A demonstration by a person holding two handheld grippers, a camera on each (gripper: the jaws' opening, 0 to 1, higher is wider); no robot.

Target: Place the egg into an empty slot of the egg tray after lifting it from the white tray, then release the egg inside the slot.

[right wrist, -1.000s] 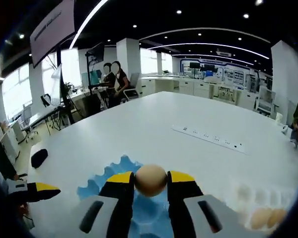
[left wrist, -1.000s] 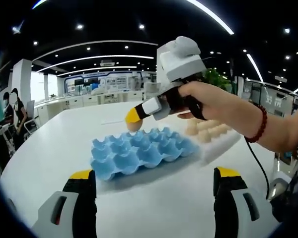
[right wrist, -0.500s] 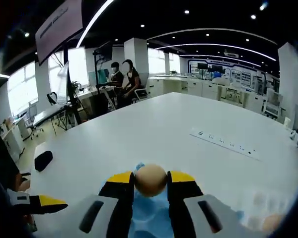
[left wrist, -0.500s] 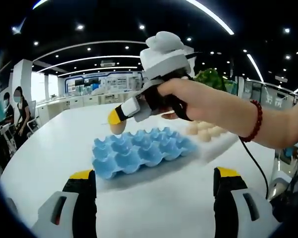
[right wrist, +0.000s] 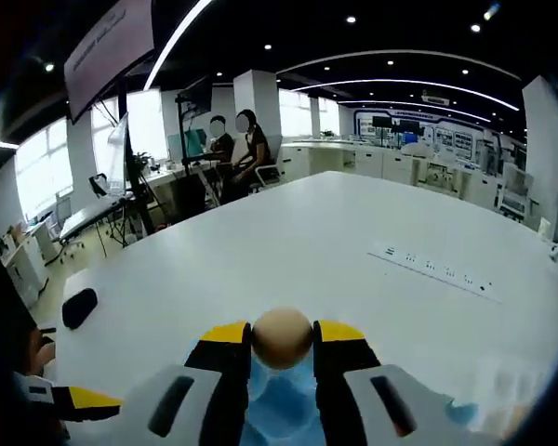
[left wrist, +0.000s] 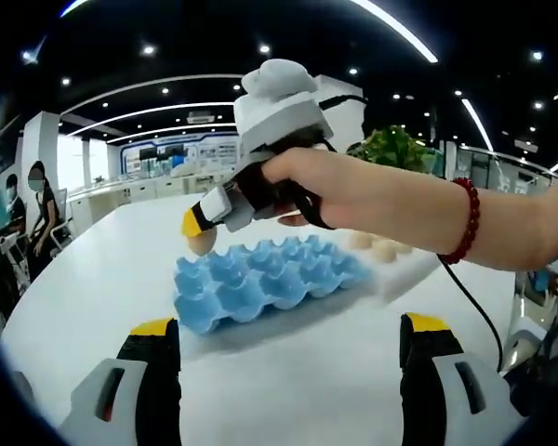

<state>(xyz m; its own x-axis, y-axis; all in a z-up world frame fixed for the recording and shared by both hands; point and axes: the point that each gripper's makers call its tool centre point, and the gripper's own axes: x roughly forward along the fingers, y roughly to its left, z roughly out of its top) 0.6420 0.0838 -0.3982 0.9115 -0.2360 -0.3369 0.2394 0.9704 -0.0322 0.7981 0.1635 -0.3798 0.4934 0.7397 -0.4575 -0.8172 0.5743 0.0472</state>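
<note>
Egg (right wrist: 282, 337) sits squeezed between the yellow tips of the right tongs (right wrist: 282, 346), low in the middle of the right gripper view. In the left gripper view those same tongs (left wrist: 197, 232) show at the middle left of the frame, held by a hand (left wrist: 307, 190), with the egg (left wrist: 201, 243) hanging just above the left end of the blue egg tray (left wrist: 265, 283). The blue cups look bare. The white tray (left wrist: 405, 269) with more eggs lies touching the blue tray's right side. The left tongs (left wrist: 293, 358) stand wide apart at the bottom of that frame, holding nothing, above the white surface (left wrist: 102, 269).

I think the risk is the edge. The egg is over the very end of the blue tray, so if it is let go too early it may hit a ridge, roll off onto the surface and crack. Squeezing harder could break the shell too.
</note>
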